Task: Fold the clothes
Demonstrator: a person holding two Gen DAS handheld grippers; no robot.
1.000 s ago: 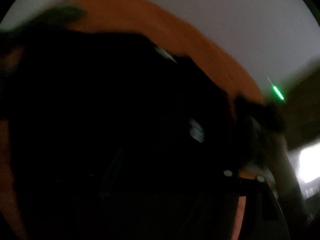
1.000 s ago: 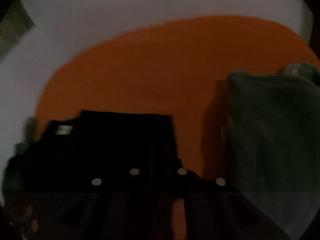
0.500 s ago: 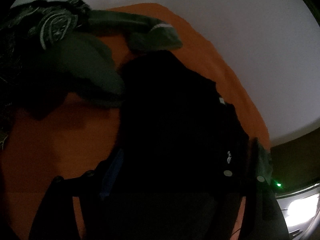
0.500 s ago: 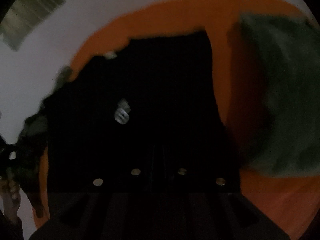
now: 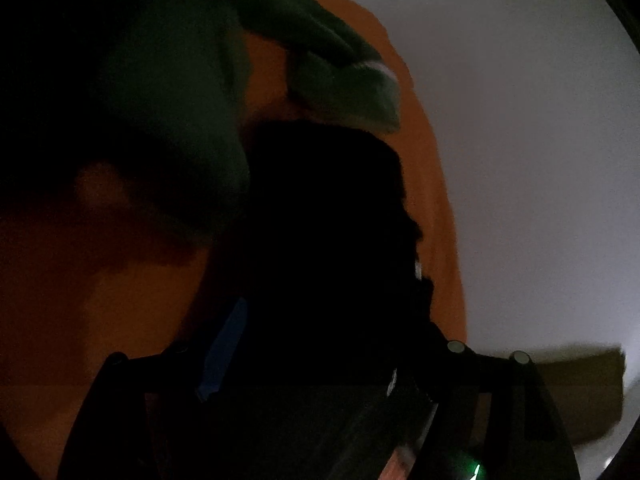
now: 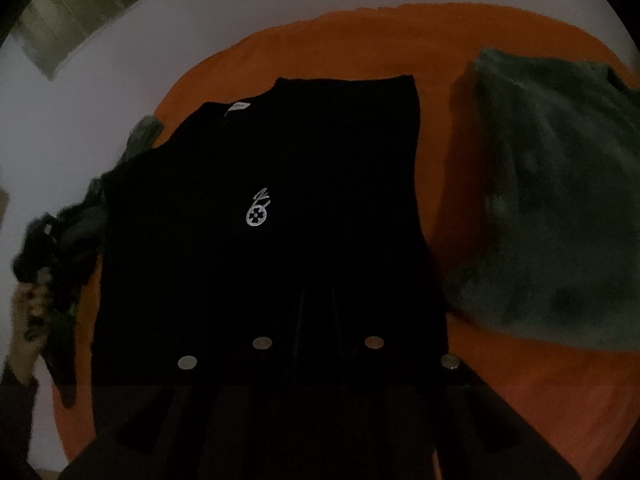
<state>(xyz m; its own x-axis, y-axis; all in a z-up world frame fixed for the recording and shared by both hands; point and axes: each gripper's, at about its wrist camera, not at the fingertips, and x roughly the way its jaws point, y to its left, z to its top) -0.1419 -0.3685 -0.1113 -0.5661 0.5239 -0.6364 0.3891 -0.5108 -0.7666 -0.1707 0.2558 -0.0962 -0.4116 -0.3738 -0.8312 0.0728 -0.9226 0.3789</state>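
Black garment: lay flat on the orange cloth, folded to a tall, narrow block. Its long axis ran from the right gripper at the near edge away toward the far edge of the cloth. A pale label sat at the far left corner; a small white emblem showed left of centre.

Right gripper: fingers narrow and opening, dark against the near hem of the garment. Whether any cloth lay between them could not be told.

Left gripper: jaws stood wide, over the same black garment, which filled the gap between them in that dim view. Whether the pads pressed on it could not be told. In the right wrist view a hand held that tool at the garment's left edge.

Surroundings:
- Green garment, a soft heap on the orange cloth, just right of the black one, with a strip of bare orange between them.
- Further green clothing beyond the black garment in the left wrist view, one piece with a pale band at its edge.
- White surface beyond the cloth.

Change from the earlier frames: a second ago the black garment showed as a low, wide shape at the near edge of the right wrist view; it afterwards reached much farther up the frame, with the emblem in sight. The left wrist view was blurred then and steadier afterwards.
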